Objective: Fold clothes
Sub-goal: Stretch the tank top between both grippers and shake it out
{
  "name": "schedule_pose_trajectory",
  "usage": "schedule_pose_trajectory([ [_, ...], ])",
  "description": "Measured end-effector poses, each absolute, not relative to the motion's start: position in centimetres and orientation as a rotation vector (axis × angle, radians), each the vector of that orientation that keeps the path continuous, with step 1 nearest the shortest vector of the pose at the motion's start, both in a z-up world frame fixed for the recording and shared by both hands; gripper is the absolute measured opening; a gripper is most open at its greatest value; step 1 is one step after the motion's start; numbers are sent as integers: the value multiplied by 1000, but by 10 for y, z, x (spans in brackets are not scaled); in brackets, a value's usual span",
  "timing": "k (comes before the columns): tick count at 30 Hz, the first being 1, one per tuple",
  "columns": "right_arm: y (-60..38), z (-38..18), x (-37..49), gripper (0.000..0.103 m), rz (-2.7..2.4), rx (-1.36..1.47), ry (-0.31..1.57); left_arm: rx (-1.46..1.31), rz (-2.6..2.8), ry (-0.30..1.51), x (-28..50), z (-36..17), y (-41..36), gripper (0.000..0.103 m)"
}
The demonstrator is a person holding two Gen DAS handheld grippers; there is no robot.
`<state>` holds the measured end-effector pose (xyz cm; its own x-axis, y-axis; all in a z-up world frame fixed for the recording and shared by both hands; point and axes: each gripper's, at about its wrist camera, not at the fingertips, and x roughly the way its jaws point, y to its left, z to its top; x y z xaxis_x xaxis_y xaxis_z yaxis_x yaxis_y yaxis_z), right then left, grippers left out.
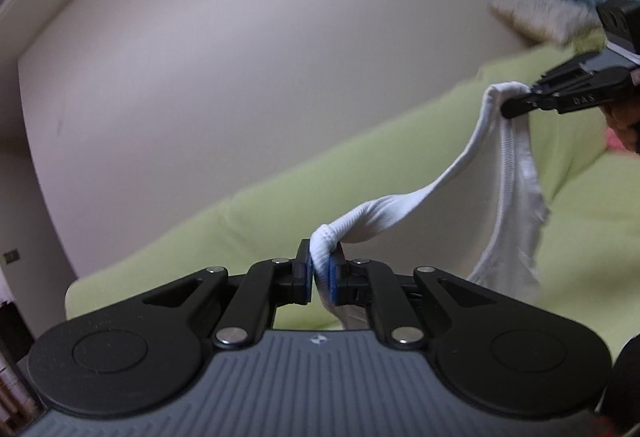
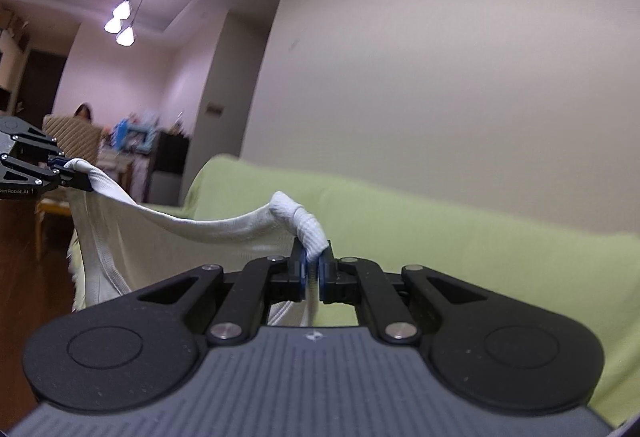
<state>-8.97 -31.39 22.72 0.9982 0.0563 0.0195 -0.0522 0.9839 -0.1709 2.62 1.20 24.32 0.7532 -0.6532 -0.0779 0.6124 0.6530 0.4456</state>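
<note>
Aloft, each gripper, left gripper point(image 1: 320, 269) and right gripper point(image 2: 313, 269), pinches the ribbed white garment point(image 1: 400, 213).

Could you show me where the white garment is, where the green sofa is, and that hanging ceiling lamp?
white garment point(image 1: 400, 209): left wrist view, on the stretched band between the two grippers.
green sofa point(image 2: 460, 221): right wrist view, on its backrest cover.
hanging ceiling lamp point(image 2: 120, 21): right wrist view, on the lit shades.

We see a home living room: a sofa under a light-green cover point(image 2: 440, 221) against a plain wall point(image 2: 440, 57), a three-bulb pendant lamp point(image 2: 122, 17) on a recessed ceiling, and cluttered furniture point(image 2: 136, 141) in the adjoining space.
</note>
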Motion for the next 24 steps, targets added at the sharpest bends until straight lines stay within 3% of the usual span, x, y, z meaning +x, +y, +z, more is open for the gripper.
schedule_pose_trajectory([
  [8, -333, 271, -215, 3, -153, -233, -124, 402, -898, -213, -24, 300, -41, 9],
  [13, -379, 263, -198, 3, -241, -237, -82, 405, -967, -139, 14, 300, -116, 10],
  [17, -440, 208, -131, 3, -288, -220, 73, 391, -1016, 18, 99, 241, -207, 10],
  [24, -573, 46, 17, 3, -348, -94, 391, 417, -1056, 379, 254, 59, -382, 10],
])
